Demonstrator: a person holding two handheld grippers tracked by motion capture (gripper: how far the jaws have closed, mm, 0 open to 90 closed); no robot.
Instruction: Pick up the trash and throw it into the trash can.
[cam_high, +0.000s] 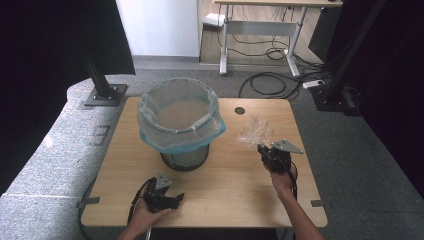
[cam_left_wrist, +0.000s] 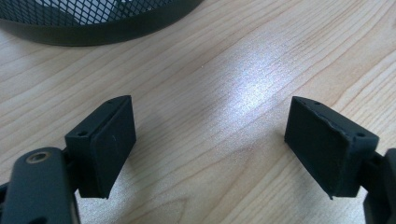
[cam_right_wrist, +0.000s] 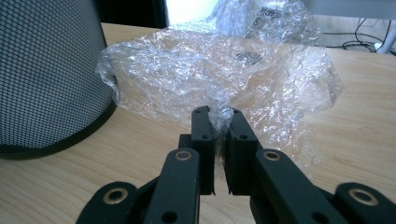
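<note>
A crumpled sheet of clear plastic wrap (cam_high: 255, 131) (cam_right_wrist: 219, 79) lies at the right of the wooden table (cam_high: 225, 172). My right gripper (cam_high: 263, 150) (cam_right_wrist: 219, 119) is shut on its near edge, pinching a fold between the pads. A black mesh bin (cam_high: 182, 122) (cam_right_wrist: 44, 74) lined with a blue bag stands at the table's middle. Close to the front edge, my left gripper (cam_high: 177, 198) (cam_left_wrist: 210, 140) rests open, jaws wide apart over bare wood, the bin's base (cam_left_wrist: 93, 23) just beyond it.
A round cable hole (cam_high: 240, 110) sits in the tabletop behind the wrap. Grey carpet surrounds the table, with cables (cam_high: 270, 82) and a desk frame (cam_high: 260, 30) on the floor beyond. Black stand bases (cam_high: 105, 95) flank the far corners.
</note>
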